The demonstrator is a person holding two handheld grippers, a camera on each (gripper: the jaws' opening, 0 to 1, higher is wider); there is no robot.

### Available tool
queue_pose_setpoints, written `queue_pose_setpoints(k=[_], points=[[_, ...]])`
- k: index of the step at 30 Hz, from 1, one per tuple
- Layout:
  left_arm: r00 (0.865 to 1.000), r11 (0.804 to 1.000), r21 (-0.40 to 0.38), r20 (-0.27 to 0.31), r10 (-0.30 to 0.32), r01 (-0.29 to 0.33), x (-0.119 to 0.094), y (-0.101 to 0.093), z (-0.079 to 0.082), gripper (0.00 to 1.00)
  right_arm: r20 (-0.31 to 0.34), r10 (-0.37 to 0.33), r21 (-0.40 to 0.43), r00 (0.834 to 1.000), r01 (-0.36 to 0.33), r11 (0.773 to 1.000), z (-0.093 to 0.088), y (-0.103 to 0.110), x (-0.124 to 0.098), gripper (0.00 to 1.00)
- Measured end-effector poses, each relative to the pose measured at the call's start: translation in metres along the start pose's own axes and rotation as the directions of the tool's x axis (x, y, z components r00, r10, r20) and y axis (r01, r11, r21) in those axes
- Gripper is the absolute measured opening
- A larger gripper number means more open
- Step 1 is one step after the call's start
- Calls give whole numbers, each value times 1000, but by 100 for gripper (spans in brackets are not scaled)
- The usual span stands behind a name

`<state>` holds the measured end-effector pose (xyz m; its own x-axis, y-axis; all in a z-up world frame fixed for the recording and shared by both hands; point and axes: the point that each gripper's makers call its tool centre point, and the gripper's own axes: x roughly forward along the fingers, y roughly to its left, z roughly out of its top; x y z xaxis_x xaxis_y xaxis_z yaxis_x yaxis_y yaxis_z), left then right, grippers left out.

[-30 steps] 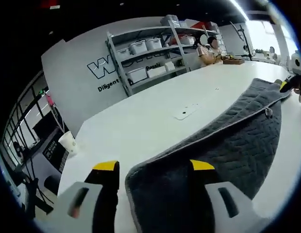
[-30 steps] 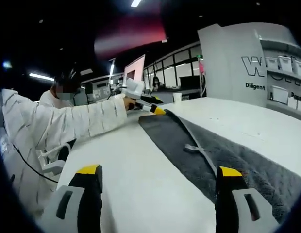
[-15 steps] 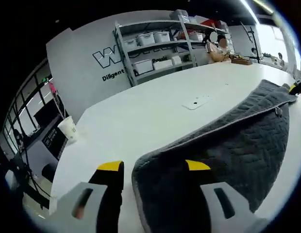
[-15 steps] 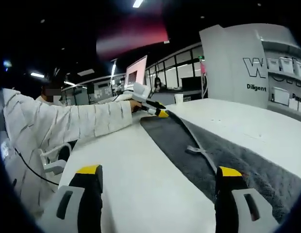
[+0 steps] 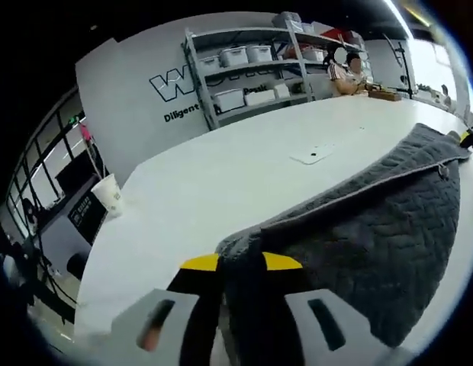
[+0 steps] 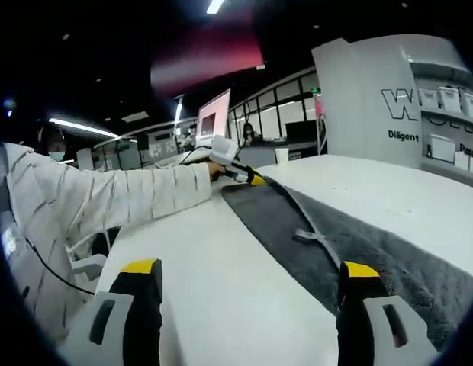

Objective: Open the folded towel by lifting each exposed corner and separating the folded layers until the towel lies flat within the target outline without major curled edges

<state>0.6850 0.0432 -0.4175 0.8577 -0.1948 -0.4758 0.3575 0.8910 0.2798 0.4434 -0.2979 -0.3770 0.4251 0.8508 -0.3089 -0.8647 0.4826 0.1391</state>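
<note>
Yellow-tipped fingers (image 5: 203,263) of left gripper (image 5: 240,264) drawn close together on the near corner of the dark grey quilted towel with pale piped edge (image 5: 374,221), pinching its layers. Same left gripper (image 6: 244,177) seen small at the far corner in the right gripper view, held by a person's hand at the end of a white quilted sleeve (image 6: 137,194). Yellow-tipped fingers (image 6: 141,267) of right gripper (image 6: 248,268) spread wide, gripping nothing; one jaw over bare table, the other over the towel's nearer end. Towel stretched long across the white tabletop (image 5: 221,183), a small loop tab (image 6: 307,236) on its upper face; target outline not discernible. Step in hand, as judged: corner secured on the left, layers not yet parted. Next move likely requires closing the right gripper on the opposite corner, then lifting both together. Farther back: white paper cup (image 5: 111,195), grey shelving with storage bins (image 5: 244,69), lettered white wall (image 5: 130,99).
</note>
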Motion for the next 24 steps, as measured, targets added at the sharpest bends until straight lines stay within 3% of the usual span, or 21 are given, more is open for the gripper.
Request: queue_pose_setpoints(k=[6,24], points=[[999,993,113,-20,25,-23,-3,-4,0,7,-7,-5,0,1000,5,1000,-2,-1,-1,95],[999,992,123,-10,35,-34,-30,-10,8,6,-27,-12,-12,1000,11,1000,-6,-1,0,95]])
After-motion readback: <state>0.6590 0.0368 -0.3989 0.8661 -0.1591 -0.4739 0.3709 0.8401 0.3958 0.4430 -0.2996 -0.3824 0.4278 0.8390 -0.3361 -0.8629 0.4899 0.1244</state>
